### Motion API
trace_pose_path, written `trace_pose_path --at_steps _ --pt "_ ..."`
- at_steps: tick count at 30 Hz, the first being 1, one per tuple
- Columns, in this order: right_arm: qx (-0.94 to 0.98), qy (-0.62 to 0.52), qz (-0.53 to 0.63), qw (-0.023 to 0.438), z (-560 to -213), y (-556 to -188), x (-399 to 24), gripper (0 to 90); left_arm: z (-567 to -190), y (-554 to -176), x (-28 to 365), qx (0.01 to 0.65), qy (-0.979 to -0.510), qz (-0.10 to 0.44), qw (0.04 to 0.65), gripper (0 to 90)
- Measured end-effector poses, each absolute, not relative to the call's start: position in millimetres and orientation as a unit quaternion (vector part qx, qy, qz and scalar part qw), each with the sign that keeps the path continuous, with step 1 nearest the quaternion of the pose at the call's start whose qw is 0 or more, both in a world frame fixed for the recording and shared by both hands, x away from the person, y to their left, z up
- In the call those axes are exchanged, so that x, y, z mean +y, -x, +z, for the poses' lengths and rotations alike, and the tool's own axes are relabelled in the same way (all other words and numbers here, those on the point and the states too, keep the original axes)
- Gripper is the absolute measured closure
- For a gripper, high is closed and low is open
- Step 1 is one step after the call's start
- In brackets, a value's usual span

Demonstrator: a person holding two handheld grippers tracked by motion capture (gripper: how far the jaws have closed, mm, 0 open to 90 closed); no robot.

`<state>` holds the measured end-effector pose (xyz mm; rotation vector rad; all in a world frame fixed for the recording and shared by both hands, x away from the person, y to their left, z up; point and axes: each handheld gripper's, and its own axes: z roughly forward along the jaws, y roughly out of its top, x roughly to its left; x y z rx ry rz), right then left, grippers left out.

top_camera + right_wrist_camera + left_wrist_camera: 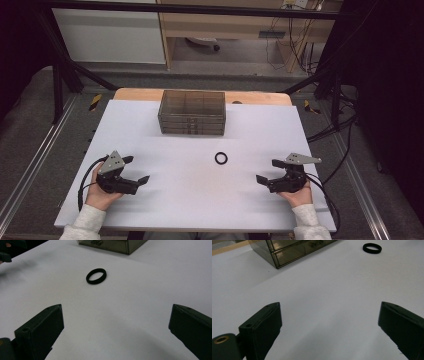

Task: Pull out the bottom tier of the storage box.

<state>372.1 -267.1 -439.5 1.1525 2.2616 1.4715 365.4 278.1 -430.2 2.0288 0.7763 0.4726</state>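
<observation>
A small black ring (221,158) lies flat on the white table top (190,200), just right of centre; it also shows in the left gripper view as the ring (372,248) and in the right gripper view as the ring (96,276). A smoky transparent drawer box (192,112) stands at the back middle, drawers shut. My left gripper (136,170) rests open at the front left, held by a hand, nothing between its jaws. My right gripper (269,170) sits open at the front right, jaws toward the ring and well apart from it.
The wooden table edge (135,94) shows behind the white top. Black frame posts (57,90) and cables (330,130) flank the table. The drawer box corner (277,255) stands far ahead of the left jaws.
</observation>
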Motion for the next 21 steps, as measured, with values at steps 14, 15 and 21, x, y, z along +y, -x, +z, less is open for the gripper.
trace_pose_path --at_steps 14,15,21 --pt "0.766 -0.392 0.499 0.104 -439 -372 -268 0.4 -424 -368 268 0.295 -0.827 0.202 0.434 5.7" --pt "0.765 -0.392 0.499 0.105 -439 -372 -268 0.4 -424 -368 267 0.295 -0.827 0.202 0.433 5.8" --pt "0.767 -0.391 0.498 0.105 -440 -372 -267 0.3 -423 -370 262 0.287 -0.832 0.204 0.428 6.0"
